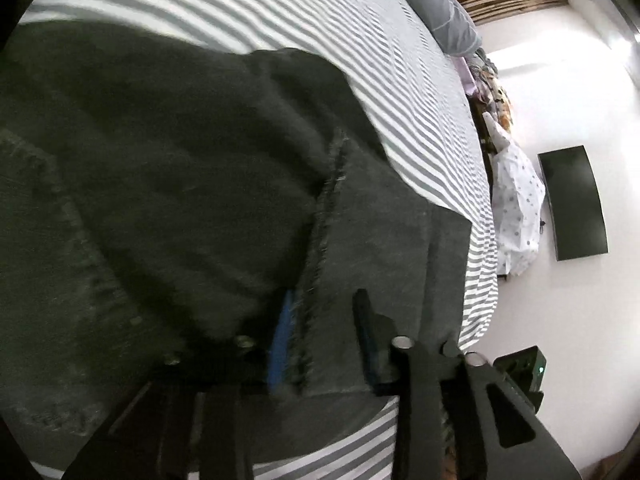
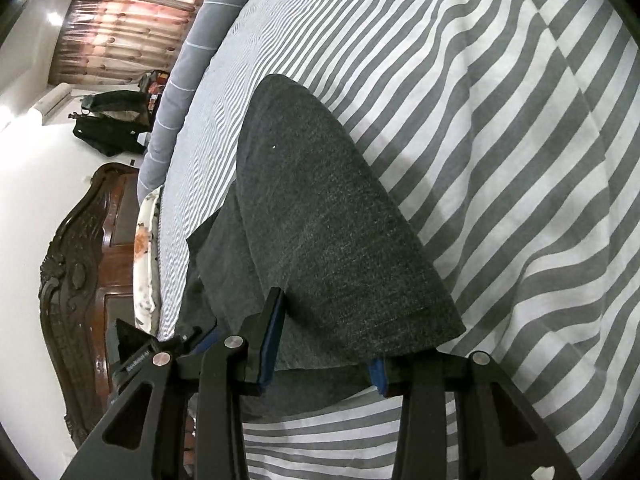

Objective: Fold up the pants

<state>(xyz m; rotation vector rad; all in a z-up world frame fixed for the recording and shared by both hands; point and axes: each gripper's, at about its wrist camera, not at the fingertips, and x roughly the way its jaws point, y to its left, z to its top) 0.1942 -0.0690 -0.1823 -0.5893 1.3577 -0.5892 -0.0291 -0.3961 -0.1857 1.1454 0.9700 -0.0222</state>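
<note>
Dark grey pants (image 1: pixel 180 184) lie on a bed with a grey-and-white striped cover (image 1: pixel 280 12). In the left wrist view my left gripper (image 1: pixel 320 340) has a frayed hem edge of the pants between its blue-padded fingers (image 1: pixel 282 340), apparently pinched. In the right wrist view my right gripper (image 2: pixel 324 344) has its fingers spread wide, with a pant leg (image 2: pixel 332 220) lying over and between them; the left finger (image 2: pixel 272 336) shows, the right one is mostly hidden under cloth. Whether the right one grips the cloth is unclear.
A grey pillow (image 1: pixel 440 4) lies at the head of the bed. A carved dark wooden headboard (image 2: pixel 80 260) stands beside the bed. A dark wall screen (image 1: pixel 576 200) and a patterned white cloth (image 1: pixel 516 208) lie beyond the bed's edge. Dark bags (image 2: pixel 108 124) hang on the wall.
</note>
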